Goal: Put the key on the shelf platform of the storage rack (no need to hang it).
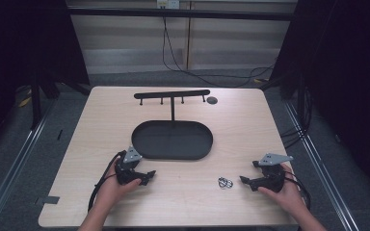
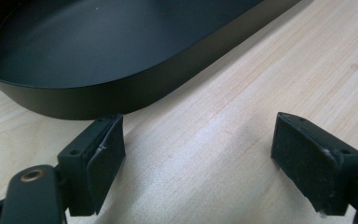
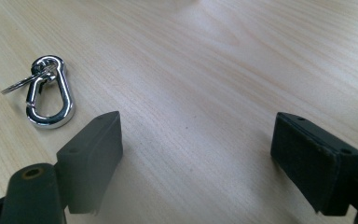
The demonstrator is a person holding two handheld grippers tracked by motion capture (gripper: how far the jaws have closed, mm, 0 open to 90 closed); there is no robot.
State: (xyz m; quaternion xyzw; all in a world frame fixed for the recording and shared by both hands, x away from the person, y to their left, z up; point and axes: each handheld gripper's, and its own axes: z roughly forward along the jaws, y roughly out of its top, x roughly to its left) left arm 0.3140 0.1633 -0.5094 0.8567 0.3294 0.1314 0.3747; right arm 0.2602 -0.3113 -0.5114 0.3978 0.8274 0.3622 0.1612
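- The high view is dim and soft; the surroundings of the pale wooden table (image 1: 183,192) fall into near black.
- Both gripper views are brighter and evenly lit from above.
- The chrome carabiner (image 3: 46,93) shows sharp glints.
- The black tray (image 2: 98,51) carries a faint sheen.
- Near jaws look slightly blurred, casting soft shadows.

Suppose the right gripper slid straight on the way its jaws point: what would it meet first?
Probably the silver carabiner clip, just ahead of the right gripper; in the right gripper view it lies left of the open jaws, so they might pass it.
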